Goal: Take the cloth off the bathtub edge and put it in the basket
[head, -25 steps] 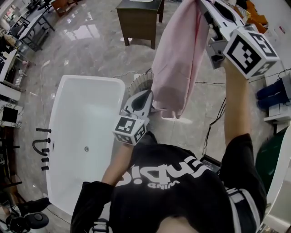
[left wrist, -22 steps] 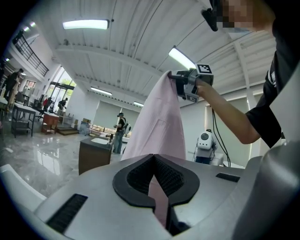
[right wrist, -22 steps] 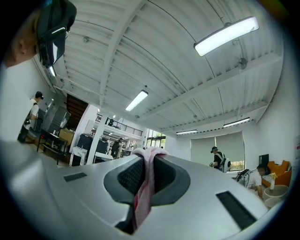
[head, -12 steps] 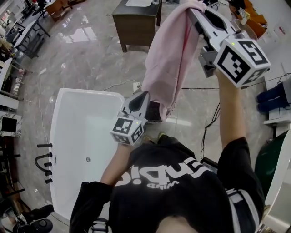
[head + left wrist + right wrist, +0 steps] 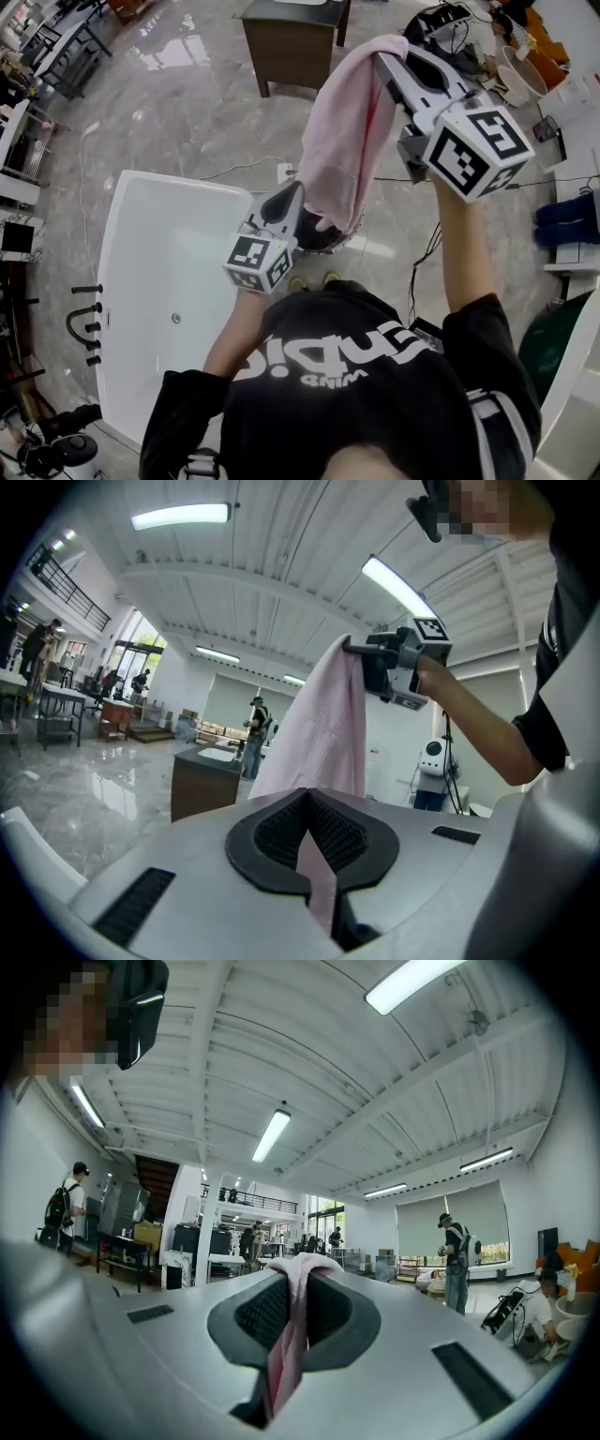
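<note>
Lowered toward the basket (image 5: 328,246) since the earlier frame: right gripper (image 5: 382,58) clamped on the top edge of the cloth (image 5: 347,131), left gripper (image 5: 292,189) pinching its lower part, hem at the basket mouth, clear of the bathtub (image 5: 169,272). Advise keeping the drape centred over the opening, sinking until slack gathers inside, then releasing both.

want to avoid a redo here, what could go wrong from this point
1. The cloth hangs long from the right tool. Only its hem seems to be over the basket, so on release part may drape over the rim or land on the floor.
2. The left tool pinches just an edge, which might slip.
</note>
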`<state>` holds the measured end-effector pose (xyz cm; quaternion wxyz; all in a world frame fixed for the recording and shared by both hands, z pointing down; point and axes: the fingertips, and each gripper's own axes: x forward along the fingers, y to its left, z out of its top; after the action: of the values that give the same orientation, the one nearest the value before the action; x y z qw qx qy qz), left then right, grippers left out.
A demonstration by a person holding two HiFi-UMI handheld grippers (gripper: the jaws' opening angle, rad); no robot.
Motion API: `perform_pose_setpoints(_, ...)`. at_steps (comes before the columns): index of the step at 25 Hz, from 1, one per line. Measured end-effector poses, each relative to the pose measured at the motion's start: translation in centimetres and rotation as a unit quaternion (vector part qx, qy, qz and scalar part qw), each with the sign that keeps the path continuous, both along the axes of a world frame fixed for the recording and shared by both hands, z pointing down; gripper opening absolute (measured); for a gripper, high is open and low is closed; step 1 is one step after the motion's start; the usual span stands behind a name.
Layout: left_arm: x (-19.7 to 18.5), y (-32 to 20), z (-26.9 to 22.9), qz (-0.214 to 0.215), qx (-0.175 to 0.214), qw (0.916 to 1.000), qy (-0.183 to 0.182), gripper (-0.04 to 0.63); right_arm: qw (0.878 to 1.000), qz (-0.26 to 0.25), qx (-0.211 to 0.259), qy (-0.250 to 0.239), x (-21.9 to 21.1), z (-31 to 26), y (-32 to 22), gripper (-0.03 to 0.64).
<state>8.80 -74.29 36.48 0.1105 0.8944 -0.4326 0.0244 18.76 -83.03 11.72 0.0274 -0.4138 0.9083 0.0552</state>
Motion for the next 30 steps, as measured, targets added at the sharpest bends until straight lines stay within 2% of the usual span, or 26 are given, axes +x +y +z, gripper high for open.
perform_pose_setpoints(8,0.1,-1.0,1.7,-0.008,-0.022,0.9997,-0.006,0.014,0.998,-0.012,-0.056,0.014,0.1,7.5,-0.6,0.017)
perform_pose_setpoints(16,-0.7,-2.8,6.4,-0.020,-0.051,0.9984,-0.014,0.014,0.993,-0.022,-0.110,0.034,-0.3,19.7,-0.2,0.017)
perform_pose_setpoints(22,-1.3,-4.8,14.3,-0.025,-0.102,0.9944,-0.011,0.014,0.984,-0.014,-0.177,0.026,-0.9,31.4,-1.0,0.017)
perform_pose_setpoints(26,-1.6,-6.7,21.0,-0.022,-0.112,0.9934,-0.008,0.014,0.976,-0.010,-0.213,0.039,-1.7,41.6,-1.6,0.017)
perform_pose_setpoints(30,-1.5,-7.9,28.2,-0.025,-0.130,0.9911,-0.012,0.014,0.964,-0.005,-0.260,0.060,-1.8,52.5,-1.1,0.017)
